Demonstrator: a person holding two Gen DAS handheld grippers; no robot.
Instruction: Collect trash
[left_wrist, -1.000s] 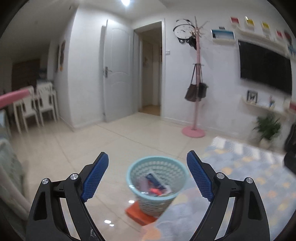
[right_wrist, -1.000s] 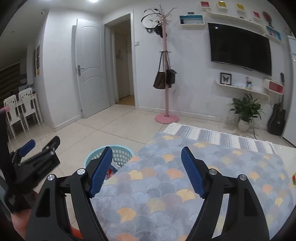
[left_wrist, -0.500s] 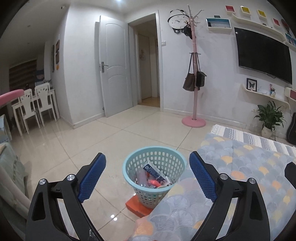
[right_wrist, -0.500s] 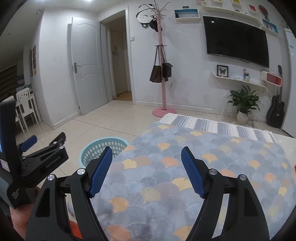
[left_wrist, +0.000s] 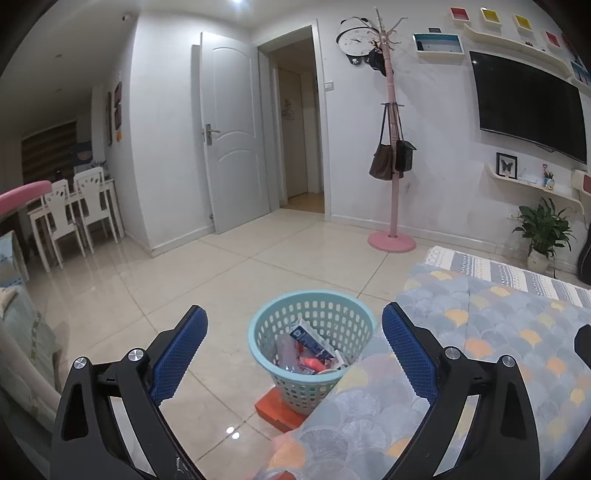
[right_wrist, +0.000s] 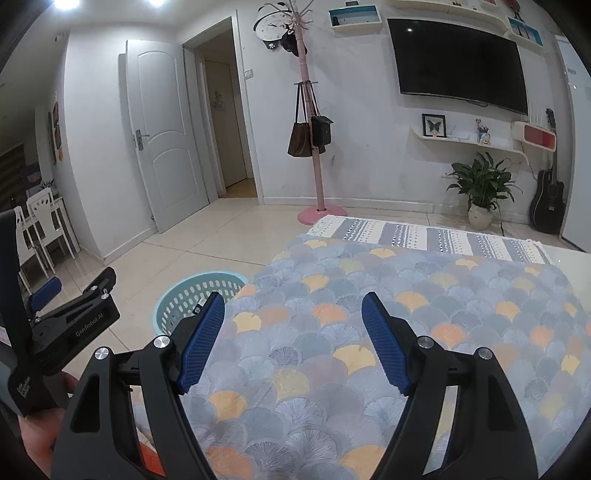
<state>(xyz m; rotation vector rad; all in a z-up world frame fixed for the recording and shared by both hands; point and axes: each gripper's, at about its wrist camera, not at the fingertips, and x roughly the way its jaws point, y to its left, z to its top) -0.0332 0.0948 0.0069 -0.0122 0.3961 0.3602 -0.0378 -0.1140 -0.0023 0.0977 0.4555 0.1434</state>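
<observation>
basket (right_wrist: 199, 295) partly hidden behind patterned table (right_wrist: 424, 314) edge, trash (left_wrist: 312, 352) inside perhaps wrappers, too jumbled to tell

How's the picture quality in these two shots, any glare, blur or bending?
Left wrist view: sharp, ceiling light glints on the floor tiles, door bows from the fisheye. Right wrist view: sharp, lamp glare on the TV, dark corners.

Black tongs (left_wrist: 293, 345), blue ribbed pads (left_wrist: 179, 354)

Basket of collected trash on the floor

A pale blue perforated basket (left_wrist: 312, 345) stood upright on an orange block (left_wrist: 275, 410), touching the worktop's edge, holding crumpled wrappers (left_wrist: 310, 349).
</observation>
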